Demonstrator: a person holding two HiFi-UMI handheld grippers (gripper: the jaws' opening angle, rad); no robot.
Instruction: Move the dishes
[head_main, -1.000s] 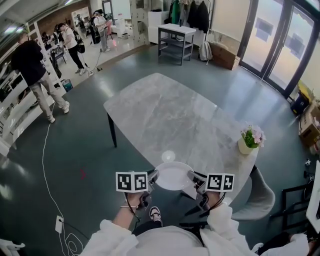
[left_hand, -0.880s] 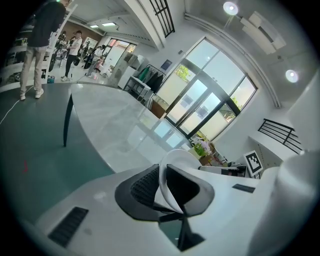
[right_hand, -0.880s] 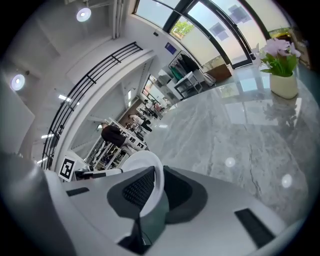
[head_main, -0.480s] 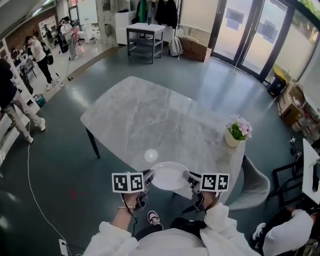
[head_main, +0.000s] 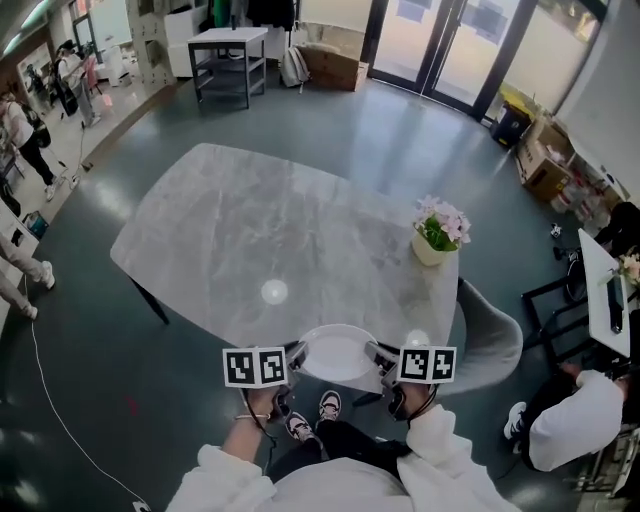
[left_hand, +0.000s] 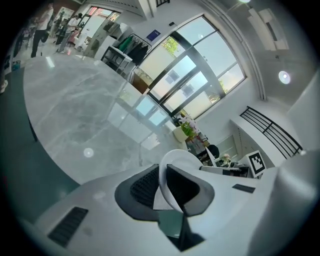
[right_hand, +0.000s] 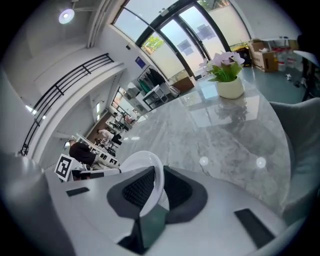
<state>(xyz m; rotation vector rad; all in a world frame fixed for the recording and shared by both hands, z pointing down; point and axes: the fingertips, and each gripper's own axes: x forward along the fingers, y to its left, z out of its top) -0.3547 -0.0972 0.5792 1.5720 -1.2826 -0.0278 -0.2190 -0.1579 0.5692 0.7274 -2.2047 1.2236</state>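
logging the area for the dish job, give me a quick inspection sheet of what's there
surface: grey marble table, bare over most of it
job's things: one white plate, held at the table's near edge
clutter: flower pot near the table's right edge
grippers: left hand-held gripper and right hand-held gripper each shut on the plate's rim, opposite sides
cables: white cable on the floor, left of the table
surroundings: grey chair at the table's right, seated person beyond it, glass doors behind
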